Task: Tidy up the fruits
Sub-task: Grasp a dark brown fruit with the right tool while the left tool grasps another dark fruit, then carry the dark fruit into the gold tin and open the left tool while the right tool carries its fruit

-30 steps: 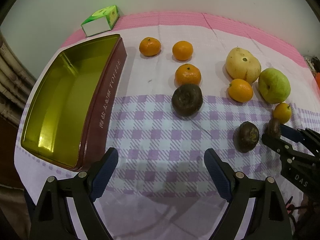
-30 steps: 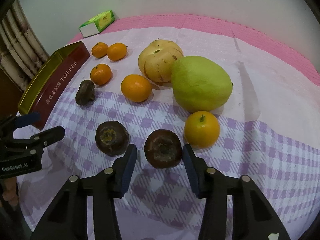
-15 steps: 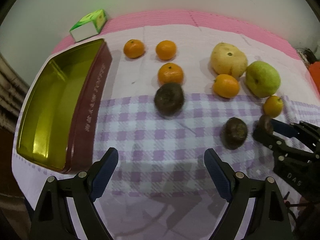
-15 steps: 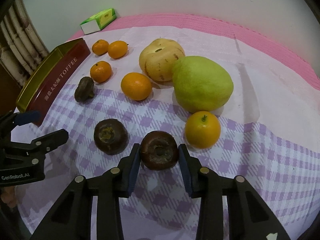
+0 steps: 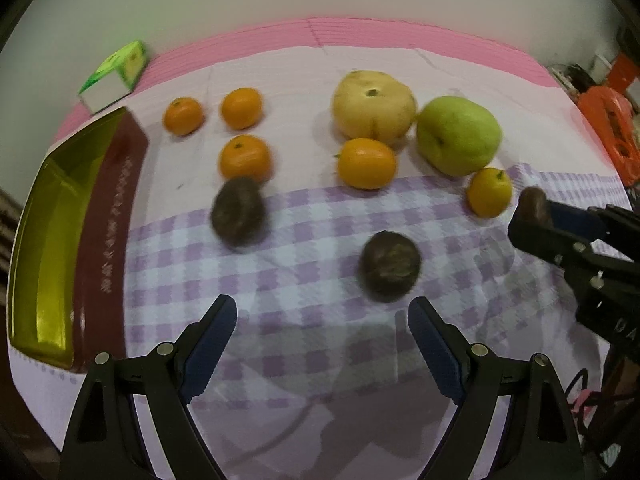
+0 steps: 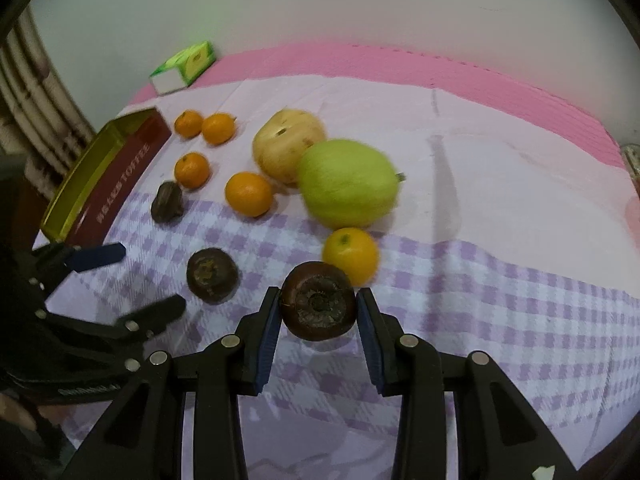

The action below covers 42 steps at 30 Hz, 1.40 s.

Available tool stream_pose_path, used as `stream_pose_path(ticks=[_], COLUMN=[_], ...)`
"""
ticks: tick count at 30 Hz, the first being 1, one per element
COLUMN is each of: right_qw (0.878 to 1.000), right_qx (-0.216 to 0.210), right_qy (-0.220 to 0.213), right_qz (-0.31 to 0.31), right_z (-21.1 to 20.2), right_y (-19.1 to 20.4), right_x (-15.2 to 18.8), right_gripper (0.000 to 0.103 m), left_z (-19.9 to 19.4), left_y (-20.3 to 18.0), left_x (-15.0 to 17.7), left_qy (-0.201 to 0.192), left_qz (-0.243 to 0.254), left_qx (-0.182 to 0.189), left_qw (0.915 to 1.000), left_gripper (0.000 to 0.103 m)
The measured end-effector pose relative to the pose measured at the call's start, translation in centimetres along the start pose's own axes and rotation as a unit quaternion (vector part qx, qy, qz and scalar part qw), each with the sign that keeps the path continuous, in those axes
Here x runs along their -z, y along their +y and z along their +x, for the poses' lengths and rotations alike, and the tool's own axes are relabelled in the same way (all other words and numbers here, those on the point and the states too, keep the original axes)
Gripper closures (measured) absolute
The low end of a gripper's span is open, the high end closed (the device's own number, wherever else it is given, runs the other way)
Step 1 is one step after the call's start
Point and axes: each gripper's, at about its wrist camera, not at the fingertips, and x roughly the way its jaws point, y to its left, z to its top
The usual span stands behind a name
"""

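My right gripper point(image 6: 317, 312) is shut on a dark brown fruit point(image 6: 317, 306) and holds it a little above the checked cloth; it also shows at the right of the left wrist view point(image 5: 530, 210). My left gripper point(image 5: 322, 326) is open and empty, just short of a second dark brown fruit point(image 5: 390, 266). A third dark fruit point(image 5: 239, 218) lies further left. Several oranges point(image 5: 366, 163), a yellow fruit point(image 5: 374, 104) and a green fruit point(image 5: 458, 140) lie behind. The open gold and maroon tin point(image 5: 52, 240) is at the left.
A green and white carton point(image 5: 116, 76) stands at the back left by the wall. An orange object point(image 5: 612, 132) sits off the table's right edge. The table's front edge runs just below my grippers.
My right gripper has closed on the dark brown fruit and lifted it off the cloth. My left gripper has moved right, towards the second dark fruit.
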Motion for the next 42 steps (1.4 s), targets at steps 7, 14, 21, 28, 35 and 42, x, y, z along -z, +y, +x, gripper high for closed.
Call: stream_pose_path(ticks=[7,14,21,28,35,42], right_qw=[0.999,0.999,0.998,0.998,0.998,0.998], right_qx=[0.018,0.026,0.025,0.026,0.028,0.033], right_qy=[-0.016,-0.021,-0.019,-0.018,-0.018,-0.014], right_qz=[0.027,0.04,0.054,0.06,0.059,0.059], right_z=[-1.1,-1.0,-0.8,-0.5,-0.4,0.1], right_y=[-2.1,-3.1,-4.1,-4.2,-4.2,-4.2], right_x=[-0.2,-0.2,0.1,0.0,0.1,0.2], right_gripper=[0.068,0.068,0.068,0.068,0.068,0.068], left_z=[1.4,2.3,3.0,2.9,2.6,0.3], left_y=[-0.9,-1.4,-1.7,-1.6,-1.0,0.9], left_x=[-1.4,-2.3,-2.6,-2.9,-2.6,-2.8], left_qy=[0.017,0.022,0.026,0.023,0.023,0.001], left_qz=[-0.004,0.001,0.0,-0.004,-0.009,-0.021], left_qx=[0.017,0.025,0.035,0.047,0.047,0.044], left_qw=[0.9997,0.9995,0.9991,0.9986,0.9986,0.9988], left_gripper=[0.029,0.033,0.049,0.064,0.065,0.065])
